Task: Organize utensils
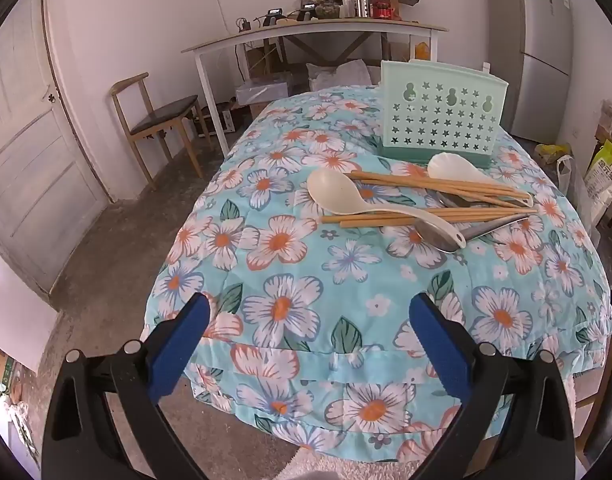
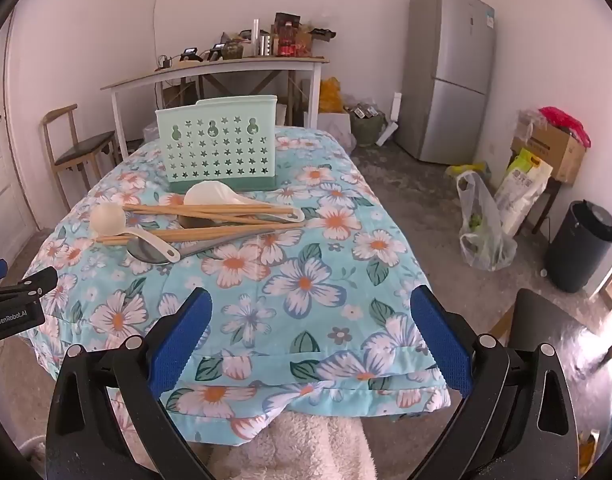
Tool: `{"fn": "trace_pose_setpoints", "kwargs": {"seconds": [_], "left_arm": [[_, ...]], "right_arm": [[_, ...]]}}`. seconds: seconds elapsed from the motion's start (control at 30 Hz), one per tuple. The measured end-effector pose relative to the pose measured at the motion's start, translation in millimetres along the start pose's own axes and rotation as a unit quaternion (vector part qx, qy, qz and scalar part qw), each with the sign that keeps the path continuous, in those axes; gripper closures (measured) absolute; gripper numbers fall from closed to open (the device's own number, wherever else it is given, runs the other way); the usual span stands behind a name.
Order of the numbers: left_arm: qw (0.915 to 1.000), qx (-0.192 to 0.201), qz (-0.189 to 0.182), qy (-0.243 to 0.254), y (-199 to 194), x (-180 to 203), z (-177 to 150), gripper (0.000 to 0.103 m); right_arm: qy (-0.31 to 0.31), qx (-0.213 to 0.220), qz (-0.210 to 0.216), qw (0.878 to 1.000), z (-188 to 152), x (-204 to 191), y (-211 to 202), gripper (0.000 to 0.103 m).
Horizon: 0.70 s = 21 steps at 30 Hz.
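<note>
Nothing sorted yet: spoons [image 1: 346, 196] and chopsticks [image 1: 438, 188] lie heaped before the empty-looking green holder [image 1: 442, 120], left gripper [image 1: 308, 340] and right gripper [image 2: 310, 336] both gaping, holding nothing

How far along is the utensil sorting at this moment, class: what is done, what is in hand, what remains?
Done: nothing visible; no handles stand above the green utensil holder. In hand: nothing; the left gripper and right gripper are both open above the near edge of the floral tablecloth. Left: the white spoons, chopsticks and metal spoon lie piled before the holder.
</note>
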<state>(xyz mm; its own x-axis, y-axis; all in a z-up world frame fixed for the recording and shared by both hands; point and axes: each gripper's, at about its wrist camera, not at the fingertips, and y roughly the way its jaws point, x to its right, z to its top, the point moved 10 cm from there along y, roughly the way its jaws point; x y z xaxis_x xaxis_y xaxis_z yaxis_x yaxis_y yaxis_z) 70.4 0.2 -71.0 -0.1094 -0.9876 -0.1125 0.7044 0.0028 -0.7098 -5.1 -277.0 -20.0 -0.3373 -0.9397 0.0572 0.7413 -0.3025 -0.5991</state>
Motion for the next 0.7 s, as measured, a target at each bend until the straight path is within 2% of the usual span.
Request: {"fn": "trace_pose_setpoints", "kwargs": {"seconds": [0.7], "left_arm": [[1.0, -0.007, 0.0, -0.002, 0.5, 3.1, -2.7, 0.005]], "right_arm": [[-0.001, -0.001, 0.0, 1.0, 2.2, -1.6, 0.1, 0.008]]}}
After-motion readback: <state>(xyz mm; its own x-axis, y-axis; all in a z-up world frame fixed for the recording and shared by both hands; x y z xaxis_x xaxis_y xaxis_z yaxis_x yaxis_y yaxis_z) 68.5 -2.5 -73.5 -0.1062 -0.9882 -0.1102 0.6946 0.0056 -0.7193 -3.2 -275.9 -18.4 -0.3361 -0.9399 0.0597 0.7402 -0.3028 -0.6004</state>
